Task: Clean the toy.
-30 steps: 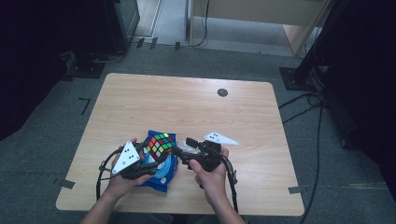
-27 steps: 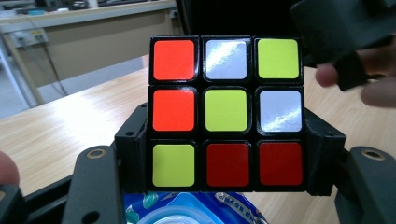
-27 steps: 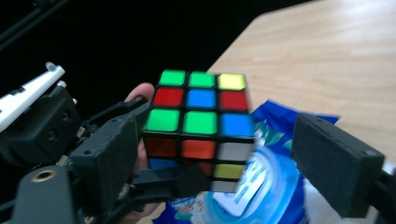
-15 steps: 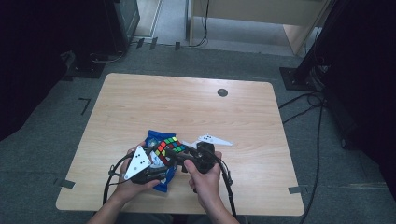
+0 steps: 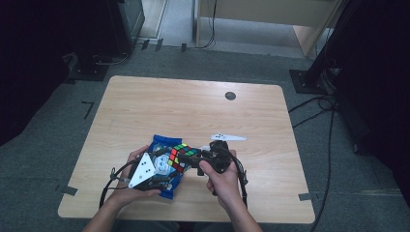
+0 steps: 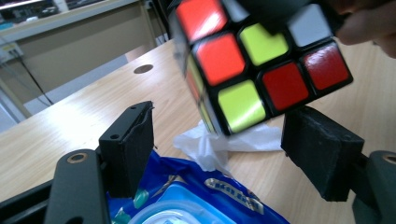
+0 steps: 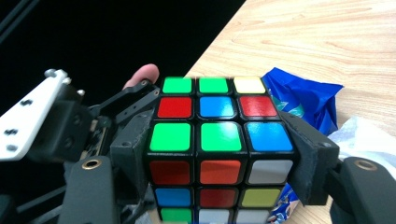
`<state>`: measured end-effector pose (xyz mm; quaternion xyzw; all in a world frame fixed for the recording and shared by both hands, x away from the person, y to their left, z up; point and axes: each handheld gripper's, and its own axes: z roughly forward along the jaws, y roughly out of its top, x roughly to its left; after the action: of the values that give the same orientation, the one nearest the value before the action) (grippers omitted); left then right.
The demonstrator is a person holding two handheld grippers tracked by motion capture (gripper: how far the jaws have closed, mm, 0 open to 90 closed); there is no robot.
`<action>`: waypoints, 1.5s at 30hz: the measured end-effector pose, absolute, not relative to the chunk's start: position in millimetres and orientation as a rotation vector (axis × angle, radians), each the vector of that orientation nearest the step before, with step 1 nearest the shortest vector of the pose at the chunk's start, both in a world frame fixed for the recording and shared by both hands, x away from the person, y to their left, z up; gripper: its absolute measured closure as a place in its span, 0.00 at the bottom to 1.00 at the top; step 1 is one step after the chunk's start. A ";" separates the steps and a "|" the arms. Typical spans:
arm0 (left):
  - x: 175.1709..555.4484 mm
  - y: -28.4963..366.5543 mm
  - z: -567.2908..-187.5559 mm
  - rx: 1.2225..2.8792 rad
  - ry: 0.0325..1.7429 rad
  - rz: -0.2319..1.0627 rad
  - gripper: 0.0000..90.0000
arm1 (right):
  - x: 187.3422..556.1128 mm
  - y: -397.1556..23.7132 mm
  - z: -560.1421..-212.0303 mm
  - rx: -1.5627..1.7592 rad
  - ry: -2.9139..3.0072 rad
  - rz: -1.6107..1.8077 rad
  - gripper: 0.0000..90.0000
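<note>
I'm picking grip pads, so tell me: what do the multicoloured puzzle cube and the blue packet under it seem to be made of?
The multicoloured puzzle cube looks like hard black plastic with glossy coloured tiles: reflections glint on them. The blue packet appears to be thin, shiny plastic film: it crinkles and catches light, with a clear lid-like flap; likely a wipes pack.

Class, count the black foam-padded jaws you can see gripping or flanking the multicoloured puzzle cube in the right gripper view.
2. One black padded jaw presses the multicoloured puzzle cube on its left side, the other on its right. Further jaws of the other gripper may be hidden behind the cube.
</note>
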<state>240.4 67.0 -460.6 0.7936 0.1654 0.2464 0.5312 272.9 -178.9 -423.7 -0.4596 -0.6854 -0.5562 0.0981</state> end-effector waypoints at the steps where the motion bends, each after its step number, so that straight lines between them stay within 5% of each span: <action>1: 239.8 66.0 -460.3 1.898 0.387 0.593 0.27 | 273.5 -178.3 -424.8 -1.363 -2.021 -1.636 0.38; 16: 235.0 56.4 -461.1 1.904 0.344 0.620 0.25 | 276.1 -169.6 -432.3 -1.352 -2.061 -1.522 0.38; 23: 230.7 50.8 -463.5 1.921 0.306 0.650 0.37 | 276.3 -166.6 -433.8 -1.345 -2.121 -1.480 0.38; 33: 254.2 84.6 -460.5 1.831 0.534 0.650 0.38 | 282.1 -190.5 -429.9 -1.315 -2.169 -1.641 0.39; 45: 258.2 89.8 -463.9 1.827 0.567 0.659 0.38 | 301.0 -192.5 -506.1 -1.761 -2.550 -1.296 0.42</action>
<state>258.2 89.8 -463.9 0.7654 0.2377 0.2760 0.5306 301.0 -192.5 -506.1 -0.5210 -0.7547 -0.3836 -0.1086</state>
